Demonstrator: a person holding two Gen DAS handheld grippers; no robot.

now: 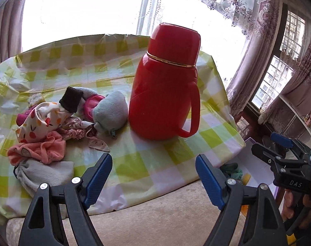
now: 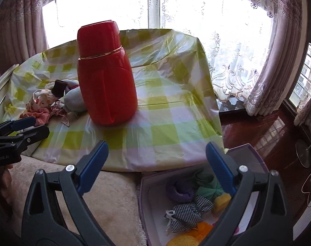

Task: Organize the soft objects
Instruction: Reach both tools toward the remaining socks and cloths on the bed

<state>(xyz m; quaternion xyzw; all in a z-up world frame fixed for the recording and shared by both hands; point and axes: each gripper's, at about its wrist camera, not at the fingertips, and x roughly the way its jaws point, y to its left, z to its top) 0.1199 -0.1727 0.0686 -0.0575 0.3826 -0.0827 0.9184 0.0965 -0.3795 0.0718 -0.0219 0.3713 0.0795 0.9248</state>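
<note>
One red flask is standing on the checked tabletop beside one heap of soft cloth pieces, with curtained windows glowing behind. One box is sitting on the floor, holding about six soft items. The left claw and right claw are both gaping, released and grasping nothing.

A: What sits by the red thermos?
B: It stands upright on the checked cloth; a heap of soft cloths lies just left of it.
A: And nearer than the thermos?
B: The right gripper, jaws wide and empty; lower right of it, a box holding a purple roll and a checked pouch.
</note>
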